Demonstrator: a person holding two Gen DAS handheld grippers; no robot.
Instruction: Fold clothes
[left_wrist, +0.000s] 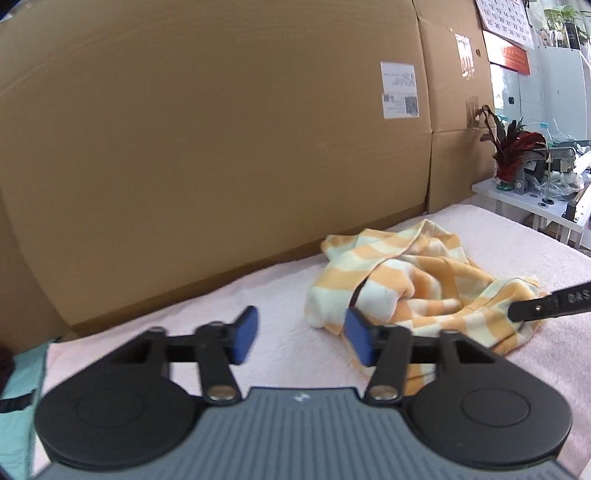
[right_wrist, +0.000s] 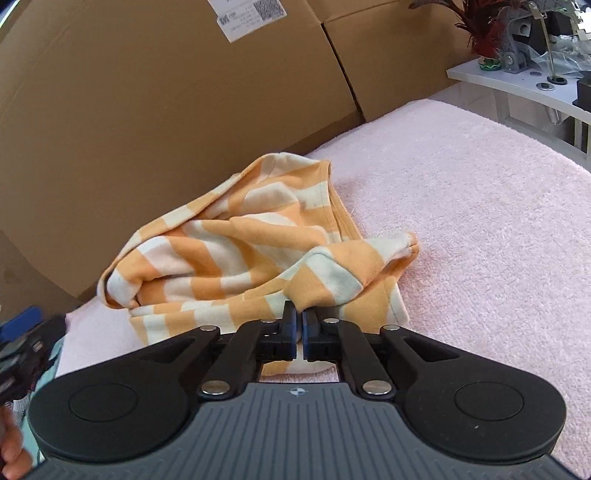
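Note:
An orange-and-cream striped garment (left_wrist: 417, 284) lies crumpled on the pink towel-covered surface (left_wrist: 229, 299), close to the cardboard wall. My left gripper (left_wrist: 301, 339) stands open just left of the garment's near corner, with nothing between its blue pads (left_wrist: 243, 338). In the right wrist view my right gripper (right_wrist: 300, 317) is shut on a raised fold at the near edge of the striped garment (right_wrist: 236, 251). A black finger of the right gripper (left_wrist: 546, 306) shows in the left wrist view at the garment's right side. The left gripper (right_wrist: 26, 343) appears blurred at the left edge of the right wrist view.
Large cardboard boxes (left_wrist: 221, 147) stand as a wall right behind the surface. A white side table (left_wrist: 532, 199) with a red-leaved plant (left_wrist: 513, 147) and metal parts stands at the right. A teal cloth (left_wrist: 18, 413) lies at the near left. Pink towel (right_wrist: 480, 206) spreads to the right of the garment.

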